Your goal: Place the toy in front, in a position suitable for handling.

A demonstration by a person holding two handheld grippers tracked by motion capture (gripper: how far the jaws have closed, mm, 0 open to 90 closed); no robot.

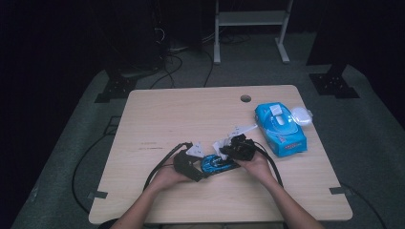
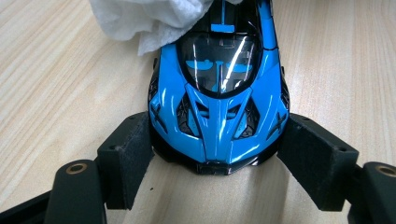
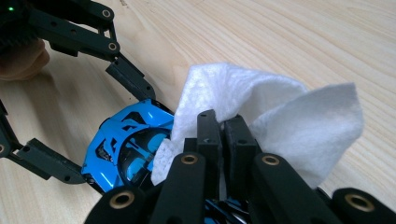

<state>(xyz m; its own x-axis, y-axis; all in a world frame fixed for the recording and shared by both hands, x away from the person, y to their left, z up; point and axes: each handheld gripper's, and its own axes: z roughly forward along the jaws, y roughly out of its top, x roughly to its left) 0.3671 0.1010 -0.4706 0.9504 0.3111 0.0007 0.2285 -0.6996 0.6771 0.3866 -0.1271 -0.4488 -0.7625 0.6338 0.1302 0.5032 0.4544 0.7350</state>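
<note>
The blue toy sports car point(image 2: 218, 98) sits on the wooden table point(image 1: 157, 119), left of the blue wipes pack point(image 1: 280, 129) — the left gripper point(image 2: 217, 161) clamps its nose, while the right gripper point(image 3: 222, 128) pinches a white wipe point(image 3: 280, 121) against the car's roof.

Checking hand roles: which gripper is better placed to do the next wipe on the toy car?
Right. The right gripper is shut on the white wipe, which already lies against the blue toy car. The left gripper clamps the car's end on the table, so it should probably just hold.
</note>
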